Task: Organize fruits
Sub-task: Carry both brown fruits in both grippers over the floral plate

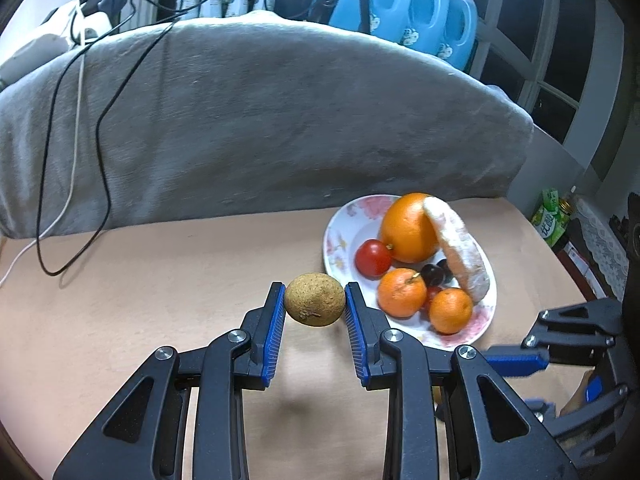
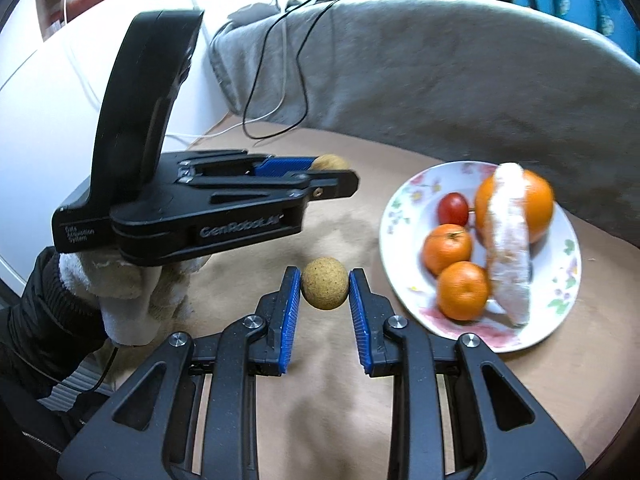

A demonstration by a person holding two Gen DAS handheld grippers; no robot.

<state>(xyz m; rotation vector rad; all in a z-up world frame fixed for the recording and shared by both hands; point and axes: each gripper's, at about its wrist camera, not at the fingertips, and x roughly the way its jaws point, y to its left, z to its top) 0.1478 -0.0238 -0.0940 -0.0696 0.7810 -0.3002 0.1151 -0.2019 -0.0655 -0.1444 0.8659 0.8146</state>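
Note:
My left gripper [image 1: 315,300] is shut on a small brown longan [image 1: 315,299] and holds it above the tan table, just left of the flowered plate [image 1: 340,236]. It also shows in the right wrist view [image 2: 340,170], held level, with its longan [image 2: 330,162] at the tips. My right gripper [image 2: 324,289] is shut on a second brown longan [image 2: 324,289], left of the plate [image 2: 400,208]. The plate holds a large orange [image 1: 408,228], two tangerines [image 1: 402,292], a red tomato [image 1: 373,258], dark grapes [image 1: 434,274] and a pale pomelo wedge [image 1: 460,252].
A grey blanket [image 1: 260,120] covers a bulky shape behind the table, with black and white cables [image 1: 104,120] over it. Blue detergent jugs [image 1: 424,4] stand at the back. A green carton [image 1: 552,220] sits off the table's right edge.

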